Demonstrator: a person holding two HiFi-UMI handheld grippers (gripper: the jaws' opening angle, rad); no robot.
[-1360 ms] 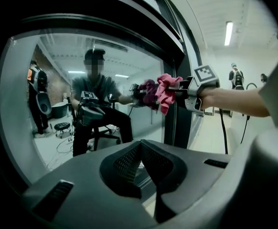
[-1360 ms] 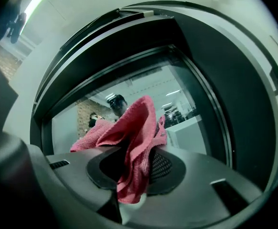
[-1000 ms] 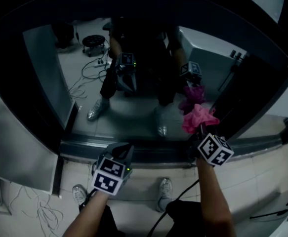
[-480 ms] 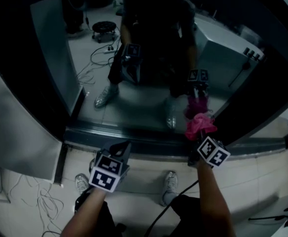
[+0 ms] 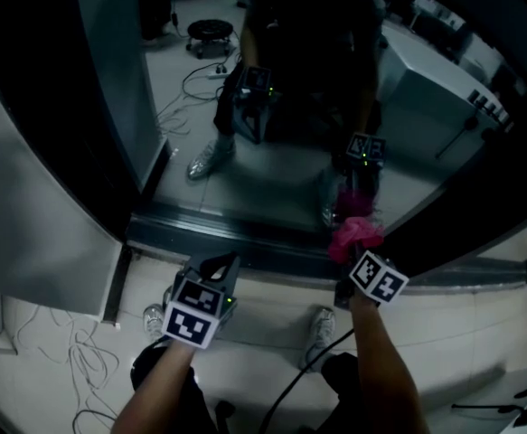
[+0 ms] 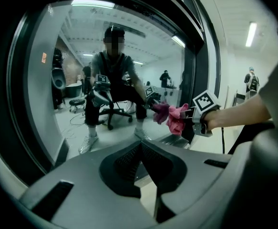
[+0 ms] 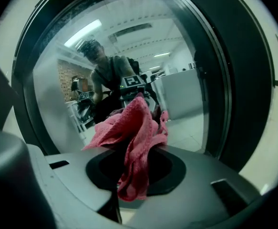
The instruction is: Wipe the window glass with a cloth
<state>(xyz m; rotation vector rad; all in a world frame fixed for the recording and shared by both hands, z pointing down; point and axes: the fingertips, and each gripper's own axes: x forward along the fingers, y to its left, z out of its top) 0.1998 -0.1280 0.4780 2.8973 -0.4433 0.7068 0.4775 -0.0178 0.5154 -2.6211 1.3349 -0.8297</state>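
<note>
Progress: we judge that the wiping is under way. The pink cloth [image 5: 354,235] lies against the window glass [image 5: 277,174] low on its right side, just above the lower frame [image 5: 236,235], and it meets its own reflection there.
Done so far: we cannot tell which part is already wiped, since no streaks or wet marks show on the pane.
Left to do: probably most of the pane, which spreads above and to the left of the cloth.
Right gripper [image 5: 350,253]: it pinches the cloth, and a bunched fold hangs out between the jaws toward the glass.
Left gripper [image 5: 221,268]: the jaws are pressed together with nothing between them. It is held below the frame, well apart from the cloth, and it does not touch the glass.
Surface: the glass is dark and works like a mirror. In it we see the reflected person, both grippers and a rolling stool [image 5: 211,31].
Room: the floor [image 5: 263,319] is of pale tiles, with loose cables [image 5: 69,369] at the left. A light wall panel [image 5: 28,224] stands beside the window.
</note>
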